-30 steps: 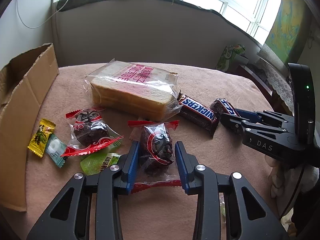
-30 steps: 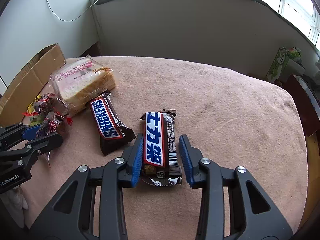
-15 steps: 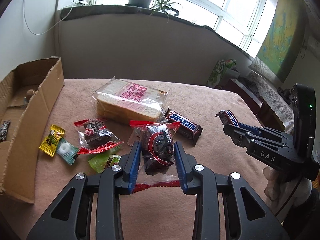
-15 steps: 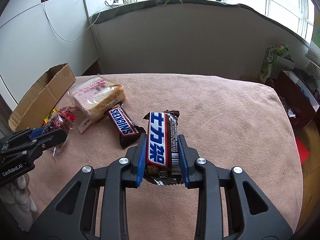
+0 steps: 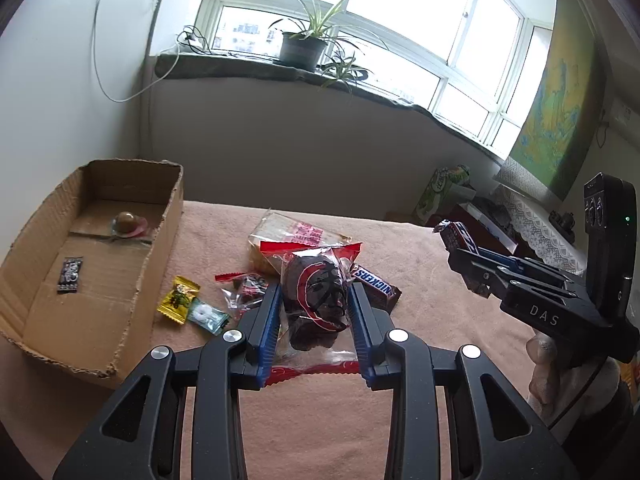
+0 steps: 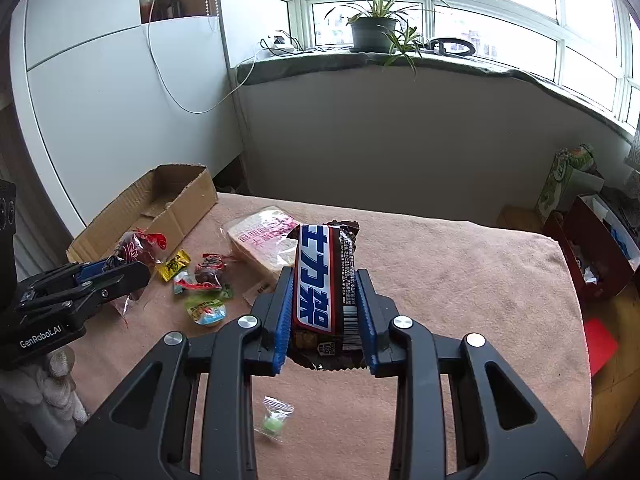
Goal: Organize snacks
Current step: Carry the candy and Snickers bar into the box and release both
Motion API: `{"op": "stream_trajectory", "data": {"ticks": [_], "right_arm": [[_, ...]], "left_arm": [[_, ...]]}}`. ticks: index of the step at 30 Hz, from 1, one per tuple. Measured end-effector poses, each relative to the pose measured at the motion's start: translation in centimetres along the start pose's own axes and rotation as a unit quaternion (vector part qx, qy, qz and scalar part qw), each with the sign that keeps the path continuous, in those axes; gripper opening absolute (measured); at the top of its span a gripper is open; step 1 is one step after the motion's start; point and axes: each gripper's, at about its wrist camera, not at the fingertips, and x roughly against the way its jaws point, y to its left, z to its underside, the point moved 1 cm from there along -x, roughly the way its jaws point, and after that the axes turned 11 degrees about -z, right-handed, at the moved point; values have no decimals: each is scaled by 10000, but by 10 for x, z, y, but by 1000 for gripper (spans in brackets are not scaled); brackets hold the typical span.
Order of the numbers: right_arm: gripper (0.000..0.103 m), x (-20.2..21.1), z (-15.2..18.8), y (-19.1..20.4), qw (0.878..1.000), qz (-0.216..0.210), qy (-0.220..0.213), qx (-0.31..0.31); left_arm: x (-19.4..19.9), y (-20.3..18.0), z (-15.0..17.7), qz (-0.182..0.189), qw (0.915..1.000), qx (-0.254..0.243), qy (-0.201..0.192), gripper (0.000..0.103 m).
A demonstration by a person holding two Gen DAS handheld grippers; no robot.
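Cardboard box point(image 5: 120, 264) waits open while left tool point(image 5: 314, 312) clamps a date packet point(image 5: 316, 300) and right tool point(image 6: 324, 300) grips a chocolate bar point(image 6: 320, 280), both lifted for dropping in.

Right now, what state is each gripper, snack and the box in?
left gripper: shut on red-wrapped snack, lifted
right gripper: shut on Snickers bar, lifted
second Snickers bar: lying on table
bread pack: sealed, on table
cardboard box: open
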Motion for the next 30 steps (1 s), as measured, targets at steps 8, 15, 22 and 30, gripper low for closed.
{"op": "stream_trajectory", "data": {"ticks": [8, 15, 22, 30], "right_arm": [[30, -14, -21, 46, 9990, -324, -64, 312], [30, -40, -40, 91, 9956, -664, -26, 654], [30, -77, -52, 133, 9898, -1058, 172, 933], [30, -123, -61, 170, 9825, -1424, 502, 1091]], "left_arm": [[19, 39, -6, -247, 9989, 321, -224, 32], [31, 80, -7, -565, 9960, 608, -332, 32], [34, 123, -4, -928, 9905, 960, -336, 32], [28, 157, 3, -1245, 9845, 1210, -265, 32]]}}
